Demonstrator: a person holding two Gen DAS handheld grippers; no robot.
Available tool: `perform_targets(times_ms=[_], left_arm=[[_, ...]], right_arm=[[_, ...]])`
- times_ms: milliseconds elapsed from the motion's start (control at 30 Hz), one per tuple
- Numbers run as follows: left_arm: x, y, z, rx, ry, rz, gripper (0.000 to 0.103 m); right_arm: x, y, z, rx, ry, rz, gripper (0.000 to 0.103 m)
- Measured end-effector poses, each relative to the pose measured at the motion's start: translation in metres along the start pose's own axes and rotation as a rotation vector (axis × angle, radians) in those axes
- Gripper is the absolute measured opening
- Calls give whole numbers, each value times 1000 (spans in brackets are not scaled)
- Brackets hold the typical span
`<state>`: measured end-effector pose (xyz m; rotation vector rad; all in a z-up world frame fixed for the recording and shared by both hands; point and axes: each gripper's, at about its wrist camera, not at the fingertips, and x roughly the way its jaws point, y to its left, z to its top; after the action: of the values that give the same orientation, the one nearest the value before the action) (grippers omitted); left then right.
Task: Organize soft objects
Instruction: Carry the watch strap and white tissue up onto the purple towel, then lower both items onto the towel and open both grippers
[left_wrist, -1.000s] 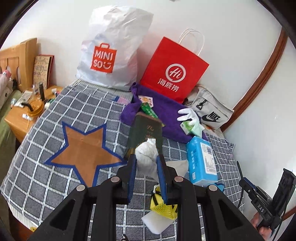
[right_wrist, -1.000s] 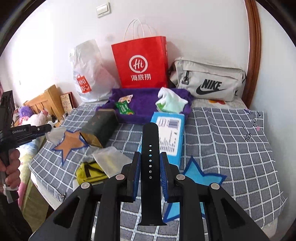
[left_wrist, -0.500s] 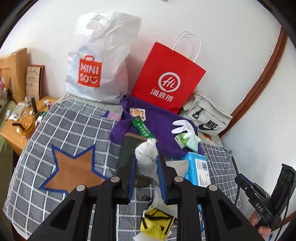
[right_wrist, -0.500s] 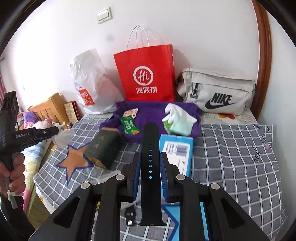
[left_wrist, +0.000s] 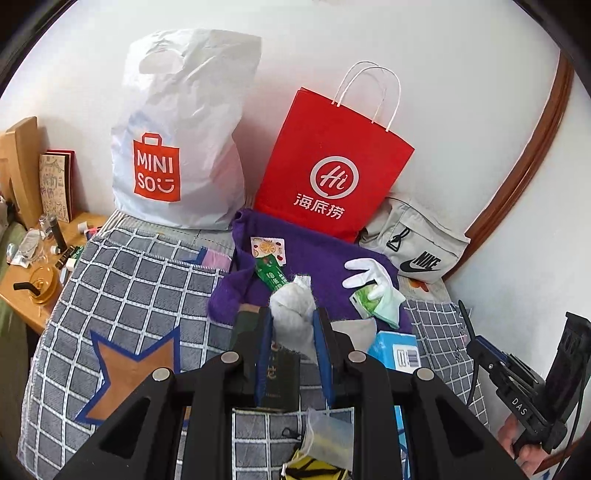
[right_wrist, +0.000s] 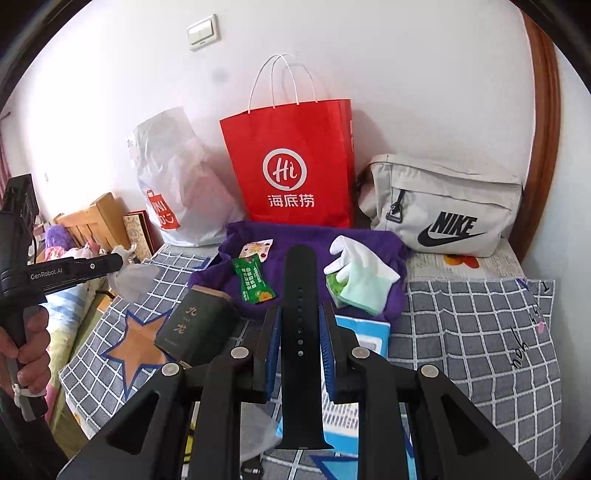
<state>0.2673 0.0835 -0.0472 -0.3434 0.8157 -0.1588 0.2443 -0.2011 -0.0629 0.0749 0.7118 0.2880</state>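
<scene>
My left gripper is shut on a crumpled white cloth and holds it above the near edge of a purple cloth spread on the bed. My right gripper is shut on a black watch strap that stands upright between the fingers, just in front of the purple cloth. On the purple cloth lie a white glove over a green packet, a green snack packet and a small fruit-print sachet. The left gripper with its white cloth also shows in the right wrist view.
A dark green box and a blue tissue pack lie on the checked bedspread. A red paper bag, a white Miniso bag and a grey Nike bag stand against the wall. A wooden bedside table is at left.
Both grippers have moved forward toward the purple cloth, each still holding its object. The left gripper's cloth now hangs over the cloth's near edge.
</scene>
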Motion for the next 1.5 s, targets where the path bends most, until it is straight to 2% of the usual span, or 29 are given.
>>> perform_targets(times_ms=[633,1233,1500], left_arm=[[53,-3,35,9,26,-14,22],[129,4,58,-1,108,-20,22],[160,3,63,-3,136,-25,22]], right_arm=[[67,-15,34,24,35,7,20],[153,-25,59,16,92,15,20],[185,-36,59,22,136,9,20]])
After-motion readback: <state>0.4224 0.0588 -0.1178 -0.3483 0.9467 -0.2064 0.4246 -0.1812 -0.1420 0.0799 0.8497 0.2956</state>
